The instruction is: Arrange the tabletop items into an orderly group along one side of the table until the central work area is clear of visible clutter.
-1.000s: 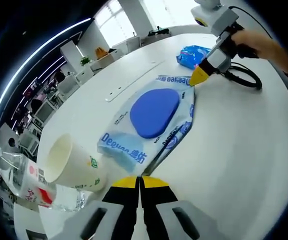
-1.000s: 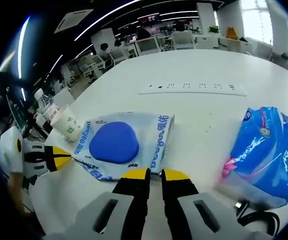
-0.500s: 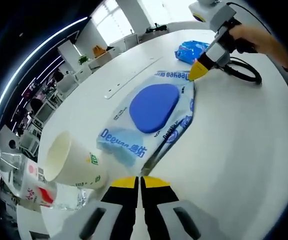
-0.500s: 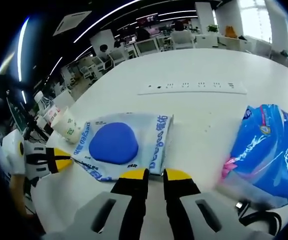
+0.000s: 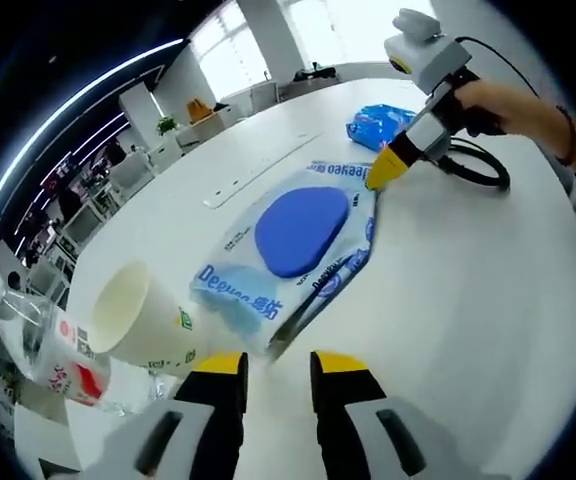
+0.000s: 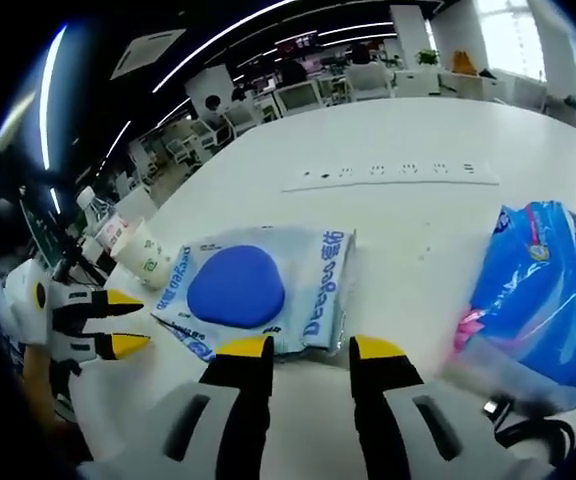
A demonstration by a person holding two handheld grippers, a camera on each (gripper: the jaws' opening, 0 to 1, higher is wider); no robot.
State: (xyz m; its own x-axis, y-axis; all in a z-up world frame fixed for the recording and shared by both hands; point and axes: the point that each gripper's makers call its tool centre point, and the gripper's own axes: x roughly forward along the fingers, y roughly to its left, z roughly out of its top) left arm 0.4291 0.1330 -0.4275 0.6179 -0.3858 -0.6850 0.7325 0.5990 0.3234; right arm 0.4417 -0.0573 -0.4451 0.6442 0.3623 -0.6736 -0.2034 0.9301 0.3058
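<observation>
Your left gripper sits at the bottom centre of the left gripper view with its yellow-tipped jaws parted and nothing between them, just short of the near corner of the flat white-and-blue plastic wet-wipe pack with the blue oval lid, which lies on the white round table in the middle of the frame. Your right gripper stands the same way at the bottom of the right gripper view, jaws apart and empty, right at the pack's opposite edge. So you have the pack bracketed end to end, and neither tool holds it. Expect it to be soft and floppy, with a slick film skin; pinch only the thin sealed edge and it will likely sag or slide out. The stiffer ground is probably the blue lid area, but the flat seam at each end is what your jaws can actually close on, so take both ends together and slide rather than lift. To the lower left in the left gripper view, a cream paper cup lying on its side and a clear plastic water bottle with a red-and-white label rest close together near the table edge; both look light and apt to roll. A crinkly blue plastic bag lies at the right of the right gripper view, beside a black cable loop.
</observation>
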